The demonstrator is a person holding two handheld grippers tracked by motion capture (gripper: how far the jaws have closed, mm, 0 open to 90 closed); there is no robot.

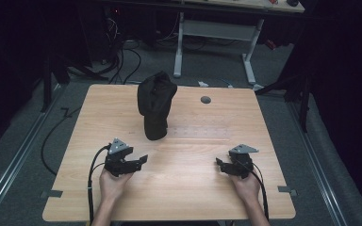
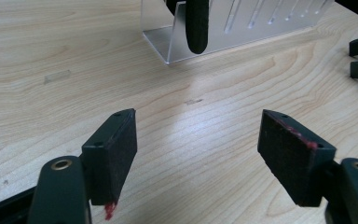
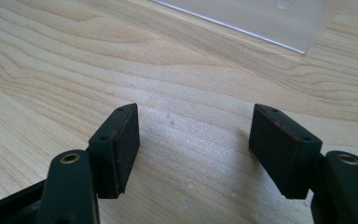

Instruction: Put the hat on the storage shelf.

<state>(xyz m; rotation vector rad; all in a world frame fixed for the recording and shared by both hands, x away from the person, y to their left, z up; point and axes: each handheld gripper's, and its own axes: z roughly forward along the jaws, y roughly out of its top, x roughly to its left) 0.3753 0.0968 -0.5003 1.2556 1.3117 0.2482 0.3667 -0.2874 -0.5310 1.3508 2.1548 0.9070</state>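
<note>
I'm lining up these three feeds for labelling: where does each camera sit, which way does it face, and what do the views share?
High view: above the person's side, looking forward and down on the table; both forearms, the left gripper and right gripper show, with a black cloth draped over a clear rack.
Left gripper view: rides the left gripper, looking low across the wood to the clear rack; open jaws.
Right gripper view: rides the right gripper, facing the rack's edge; open jaws.
Shared: rack and tabletop.
</note>
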